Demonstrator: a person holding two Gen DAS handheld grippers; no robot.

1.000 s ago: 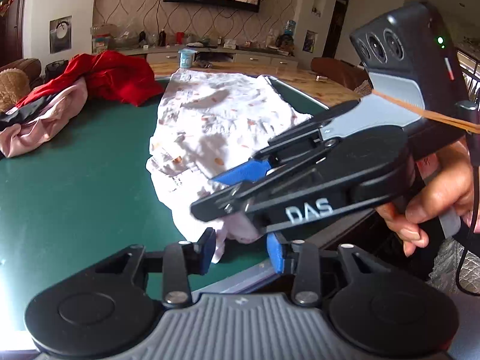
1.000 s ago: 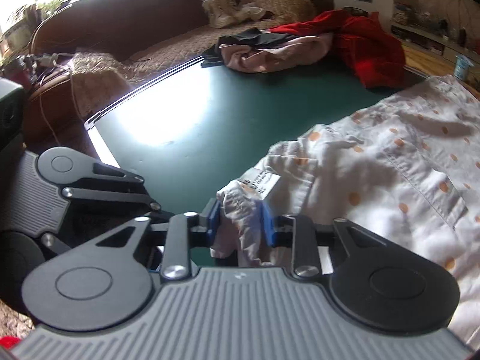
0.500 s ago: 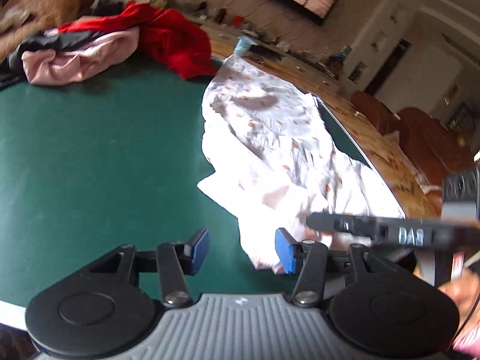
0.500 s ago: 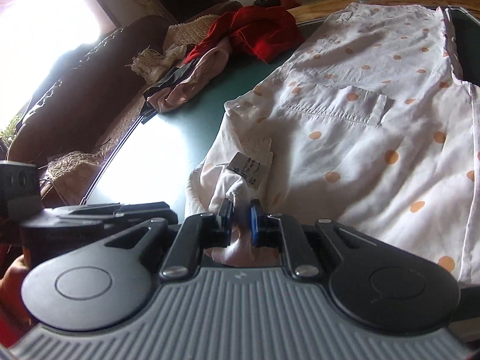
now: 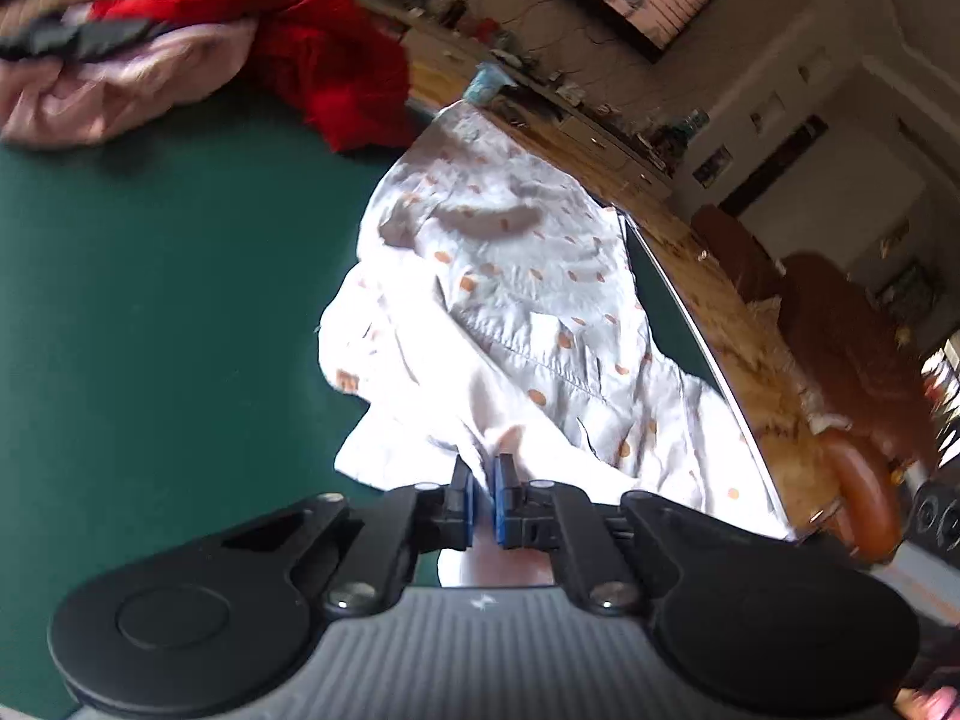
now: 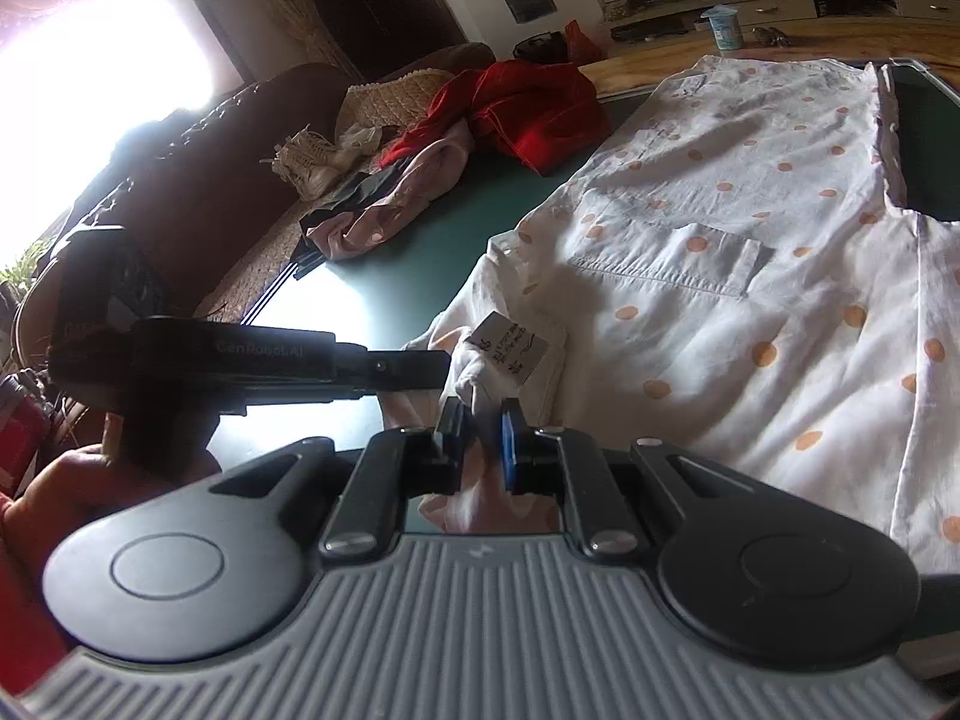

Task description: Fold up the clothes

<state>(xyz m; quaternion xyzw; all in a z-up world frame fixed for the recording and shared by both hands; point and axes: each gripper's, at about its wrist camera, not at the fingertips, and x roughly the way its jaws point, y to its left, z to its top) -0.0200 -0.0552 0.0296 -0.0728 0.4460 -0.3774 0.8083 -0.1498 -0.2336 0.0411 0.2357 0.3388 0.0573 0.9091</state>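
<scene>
A white shirt with orange dots (image 5: 510, 276) lies spread on the green table (image 5: 150, 300). My left gripper (image 5: 483, 474) is shut on a pinch of its near edge. In the right wrist view the same shirt (image 6: 750, 210) shows a chest pocket (image 6: 666, 264) and a written label (image 6: 510, 345). My right gripper (image 6: 483, 420) is shut on bunched fabric just below that label. The left gripper's black body (image 6: 258, 360) comes in from the left, its tip right beside the right one's fingers, with a hand (image 6: 90, 480) holding it.
A heap of red, pink and dark clothes (image 6: 456, 144) lies at the table's far left corner. A brown sofa (image 6: 198, 180) stands beyond it. A small cup (image 6: 723, 27) sits on the wooden surface behind the shirt. The table edge (image 5: 708, 360) runs along the shirt's right side.
The left gripper's jaws, wide apart before, have closed on the shirt's near edge. Both views have rolled. The right gripper keeps its hold on the fabric.
</scene>
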